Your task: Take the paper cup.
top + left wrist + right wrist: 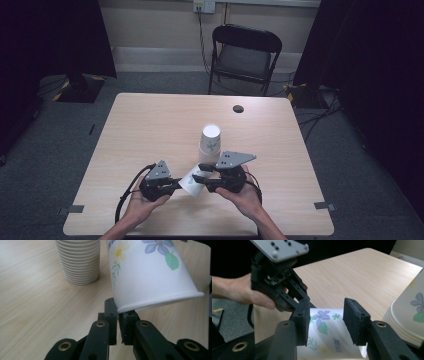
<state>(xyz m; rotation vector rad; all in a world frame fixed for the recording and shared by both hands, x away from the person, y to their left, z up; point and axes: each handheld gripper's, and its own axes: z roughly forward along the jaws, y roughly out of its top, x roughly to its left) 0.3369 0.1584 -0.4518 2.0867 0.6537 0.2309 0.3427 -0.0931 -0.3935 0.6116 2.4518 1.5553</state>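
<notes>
A: What's the setting?

B: A pale wood-grain table point(150, 125) on grey carpet, a black folding chair point(245, 55) behind it, dark curtains at both sides and cables running to a wall socket. A small dark round spot point(238, 108) sits near the table's far edge.

A: And on the table?

B: An upside-down stack of paper cups point(210, 140) stands near the middle. Just in front of it, one flowered paper cup point(192, 183) is held on its side between the two tools.

A: How are the hands placed?

B: Both forearms come in from the near edge, palms cupping the tools from below. The left gripper point(176, 184) points inward to the right, and its jaws are nipped tight on the cup's rim. The right gripper point(199, 176) points inward to the left; its jaws bracket the cup's body and are closed in on it.

A: Anything unclear?

B: In the right gripper view the pads point(303, 315) sit at the cup's sides, but the contact itself is hard to make out. The cup's base is hidden behind the right gripper in the high view.
</notes>
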